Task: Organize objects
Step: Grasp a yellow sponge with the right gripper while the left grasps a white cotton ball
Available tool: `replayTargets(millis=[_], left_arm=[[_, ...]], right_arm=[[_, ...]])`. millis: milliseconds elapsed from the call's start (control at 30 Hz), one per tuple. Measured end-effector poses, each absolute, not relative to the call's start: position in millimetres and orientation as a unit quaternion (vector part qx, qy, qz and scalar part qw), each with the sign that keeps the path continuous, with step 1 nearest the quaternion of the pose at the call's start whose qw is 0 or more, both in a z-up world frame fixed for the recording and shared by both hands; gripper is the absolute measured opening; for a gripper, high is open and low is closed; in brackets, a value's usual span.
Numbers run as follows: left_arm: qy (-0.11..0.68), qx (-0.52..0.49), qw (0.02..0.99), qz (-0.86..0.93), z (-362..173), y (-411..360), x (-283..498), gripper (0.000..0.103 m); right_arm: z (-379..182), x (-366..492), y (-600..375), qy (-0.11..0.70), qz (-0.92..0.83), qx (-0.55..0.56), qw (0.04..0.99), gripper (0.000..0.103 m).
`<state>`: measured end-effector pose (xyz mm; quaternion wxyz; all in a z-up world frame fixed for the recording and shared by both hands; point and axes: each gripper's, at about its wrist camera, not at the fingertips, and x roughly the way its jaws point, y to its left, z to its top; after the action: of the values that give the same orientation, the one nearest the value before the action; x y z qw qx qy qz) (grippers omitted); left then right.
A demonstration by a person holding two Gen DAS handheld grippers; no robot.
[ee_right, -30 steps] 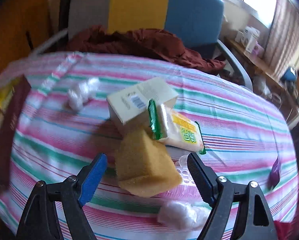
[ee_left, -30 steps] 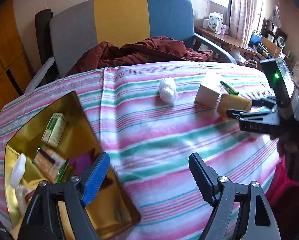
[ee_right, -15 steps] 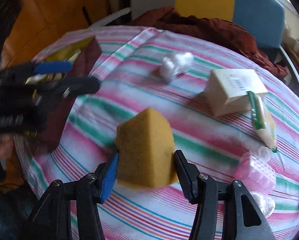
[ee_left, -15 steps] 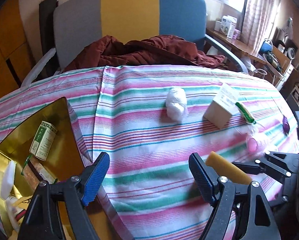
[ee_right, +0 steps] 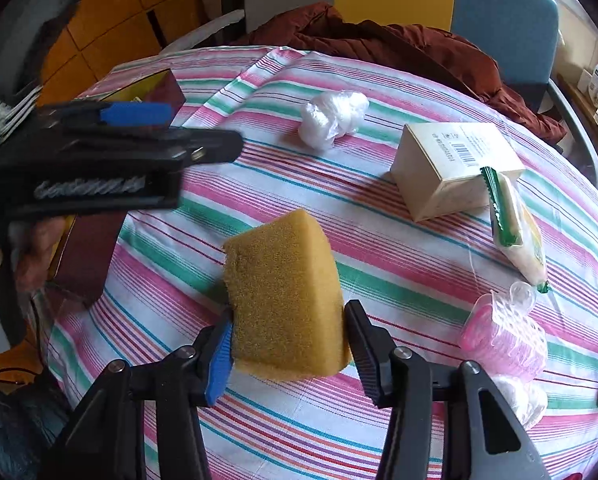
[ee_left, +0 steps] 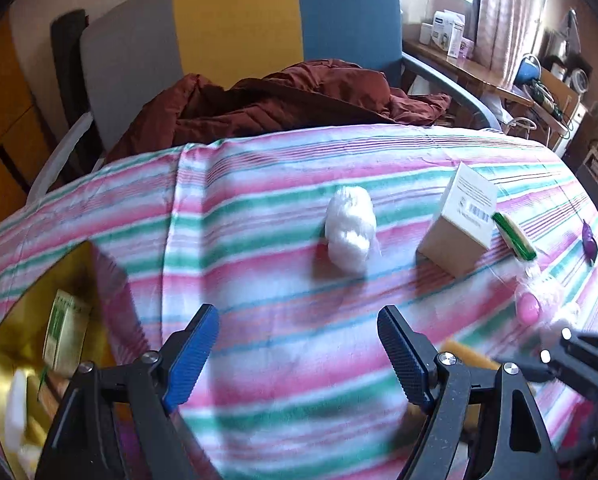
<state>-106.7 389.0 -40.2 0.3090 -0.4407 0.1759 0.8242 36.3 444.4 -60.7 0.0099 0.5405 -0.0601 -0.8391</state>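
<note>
While the left gripper gapes empty, the closing right gripper pinches a sponge.

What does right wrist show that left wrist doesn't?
Right wrist only: the sponge between the right gripper pads as its jaws are closing, and the left gripper from the side.
Left wrist only: the gold tray's inside with a green box; left gripper open, empty.
Both: white plastic wad, cream carton, striped cloth.
</note>
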Motion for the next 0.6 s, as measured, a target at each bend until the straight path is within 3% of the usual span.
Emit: replayTargets(millis=[433, 467, 533, 600], left_arm=[[0.191, -0.441, 0.329, 0.813, -65, 462, -146, 0.081], [0.193, -0.446, 0.327, 0.81, -70, 466, -150, 0.075], [0.194, -0.467, 0.322, 0.8, -86, 472, -158, 0.046], [0.194, -0.452, 0.323, 0.809, -82, 470, -156, 0.035]], right_arm=[[-61, 35, 444, -0.051, -0.838, 0.543, 0.006, 0.052], [-61, 35, 445, -0.052, -0.838, 0.542, 0.006, 0.052], [-61, 35, 447, -0.052, -0.839, 0.541, 0.001, 0.052], [-59, 35, 451, -0.059, -0.841, 0.538, 0.0, 0.052]])
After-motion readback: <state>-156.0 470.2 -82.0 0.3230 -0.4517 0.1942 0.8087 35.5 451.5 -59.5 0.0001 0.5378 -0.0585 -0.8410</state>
